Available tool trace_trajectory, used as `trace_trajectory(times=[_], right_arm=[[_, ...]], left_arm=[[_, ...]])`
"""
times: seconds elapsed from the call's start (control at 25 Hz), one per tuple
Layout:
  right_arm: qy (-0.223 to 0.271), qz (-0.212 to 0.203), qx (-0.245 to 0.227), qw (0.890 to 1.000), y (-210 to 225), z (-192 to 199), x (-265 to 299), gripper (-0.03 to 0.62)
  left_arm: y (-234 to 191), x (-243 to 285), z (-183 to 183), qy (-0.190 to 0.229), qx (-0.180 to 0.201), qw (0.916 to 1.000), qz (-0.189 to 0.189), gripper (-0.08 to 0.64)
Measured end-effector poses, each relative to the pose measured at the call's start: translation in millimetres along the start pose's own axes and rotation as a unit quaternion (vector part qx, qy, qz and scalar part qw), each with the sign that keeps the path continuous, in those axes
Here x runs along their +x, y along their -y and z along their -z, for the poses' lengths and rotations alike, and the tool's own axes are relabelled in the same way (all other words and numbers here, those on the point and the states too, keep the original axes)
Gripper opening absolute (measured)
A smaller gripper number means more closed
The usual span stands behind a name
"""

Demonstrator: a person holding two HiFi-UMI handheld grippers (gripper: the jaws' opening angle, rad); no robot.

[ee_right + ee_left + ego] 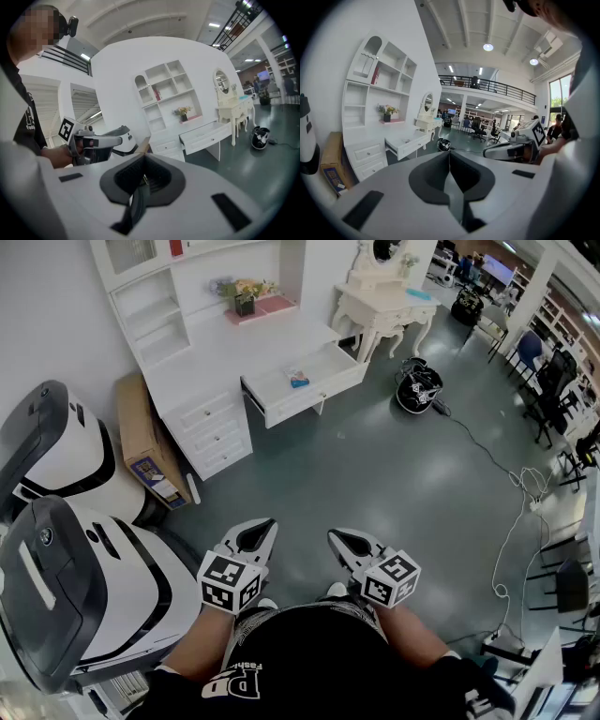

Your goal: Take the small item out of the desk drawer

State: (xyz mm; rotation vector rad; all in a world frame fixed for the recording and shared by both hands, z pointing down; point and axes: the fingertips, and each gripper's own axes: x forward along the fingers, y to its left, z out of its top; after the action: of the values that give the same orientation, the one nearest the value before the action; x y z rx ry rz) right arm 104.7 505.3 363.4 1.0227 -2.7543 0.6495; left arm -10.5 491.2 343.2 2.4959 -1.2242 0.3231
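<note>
The small blue item (299, 380) lies in the open drawer (314, 396) of the white desk (246, 351), well apart from both grippers and at about 12 o'clock from them in the head view. The drawer's long axis runs 8 to 2 o'clock. The left gripper (260, 532) and right gripper (344, 542) have their fingers clenched on nothing, and neither looks clearly nearer.

Shirt (319, 657): you wear black, white lettering (234, 681) near the hem.
Left gripper (265, 526): your pale grey shell, black-and-white marker cube (230, 582).
Right gripper (337, 540): matching.
</note>
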Motion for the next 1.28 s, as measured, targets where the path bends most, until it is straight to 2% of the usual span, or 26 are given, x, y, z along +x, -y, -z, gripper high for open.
trace_trajectory(times=[0.56,0.76,1.04,1.28], right_arm=[[0.005,-0.005,-0.01,1.0,-19.6,1.4,9.5,0.008],[0.006,0.027,-0.044,0.999,-32.5,6.4,25.2,0.009],[-0.002,0.024,0.011,1.0,-50.2,29.4,45.2,0.009],[-0.004,0.04,0.014,0.999,-60.5,36.0,47.0,0.009]], left_arm=[[-6.5,-15.5,3.3,0.012,-0.009,0.9999,-0.001,0.017],[-11.2,-30.4,24.2,-0.007,0.005,1.0,0.0,0.017],[-38.5,-58.6,45.5,-0.022,-0.004,0.9998,-0.001,0.017],[-48.9,-71.5,54.5,-0.028,-0.011,0.9995,0.006,0.017]])
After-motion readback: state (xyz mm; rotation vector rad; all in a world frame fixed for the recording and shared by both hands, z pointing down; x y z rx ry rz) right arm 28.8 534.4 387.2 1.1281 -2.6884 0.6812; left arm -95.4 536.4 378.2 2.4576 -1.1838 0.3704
